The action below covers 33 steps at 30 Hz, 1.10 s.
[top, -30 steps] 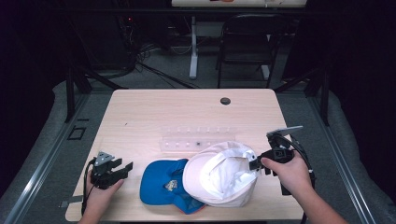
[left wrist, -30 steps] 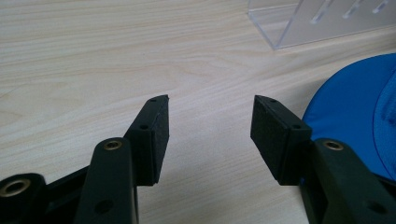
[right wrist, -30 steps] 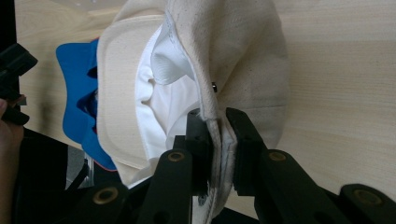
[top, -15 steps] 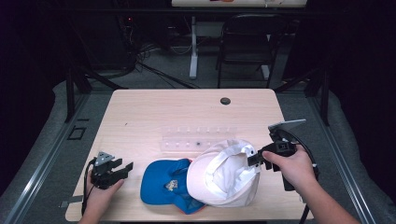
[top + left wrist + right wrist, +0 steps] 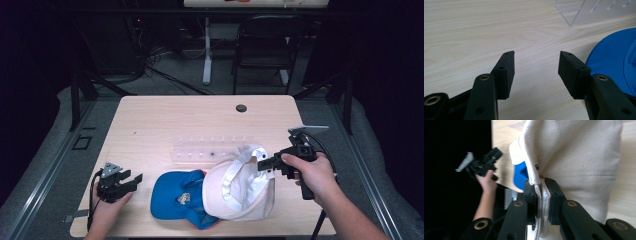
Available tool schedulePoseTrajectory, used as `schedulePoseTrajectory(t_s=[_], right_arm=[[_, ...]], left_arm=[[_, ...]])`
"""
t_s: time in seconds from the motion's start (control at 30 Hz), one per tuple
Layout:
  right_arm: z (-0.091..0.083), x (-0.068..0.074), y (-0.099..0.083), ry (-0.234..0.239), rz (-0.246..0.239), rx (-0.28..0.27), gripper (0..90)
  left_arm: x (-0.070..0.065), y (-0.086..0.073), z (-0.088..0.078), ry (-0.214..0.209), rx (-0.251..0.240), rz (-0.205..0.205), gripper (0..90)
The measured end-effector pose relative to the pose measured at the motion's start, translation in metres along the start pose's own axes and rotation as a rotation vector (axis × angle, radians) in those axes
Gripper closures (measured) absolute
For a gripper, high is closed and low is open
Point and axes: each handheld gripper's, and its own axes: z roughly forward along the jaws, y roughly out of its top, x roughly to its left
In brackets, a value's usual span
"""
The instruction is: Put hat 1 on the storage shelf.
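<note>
Right gripper [image 5: 264, 164] lifted white cap [image 5: 245, 187] higher.

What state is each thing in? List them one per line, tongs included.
White cap: tipped up, inside showing, rim pinched, lying partly over the blue cap.
Blue cap: flat on the table.
Clear rack: lying free.
Right tongs: shut on the white cap.
Left tongs: open, nothing between.

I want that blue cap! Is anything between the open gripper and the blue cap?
Nothing visible is in the way. The left gripper is open over bare table, and the blue cap lies just beside one of its fingers. But the white cap, pinched by the right gripper, overlaps the blue cap's far side.
</note>
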Motion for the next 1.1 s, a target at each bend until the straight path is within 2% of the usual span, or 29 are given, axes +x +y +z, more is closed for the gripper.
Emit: schedulePoseTrajectory(t_s=[0.13, 0.33, 0.37, 0.83, 1.1], right_arm=[[-0.003, 0.003, 0.001, 0.062, 0.008, -0.006, 80.8], [-0.006, 0.009, 0.003, 0.105, 0.007, -0.014, 80.8], [-0.007, 0.012, 0.004, 0.126, 0.005, -0.019, 80.8], [-0.022, 0.032, 0.015, 0.199, -0.006, -0.084, 80.8], [-0.023, 0.045, 0.03, 0.25, -0.006, -0.13, 80.8]], left_arm=[[0.0, 0.0, 0.0, 0.0, 0.002, -0.001, 47.8], [-0.001, 0.0, 0.0, 0.0, 0.004, 0.001, 48.1], [-0.001, 0.0, 0.0, -0.001, 0.002, 0.001, 48.1], [-0.003, 0.0, 0.0, -0.005, -0.001, 0.006, 47.7], [-0.008, 0.001, 0.0, -0.014, -0.001, 0.028, 47.7]])
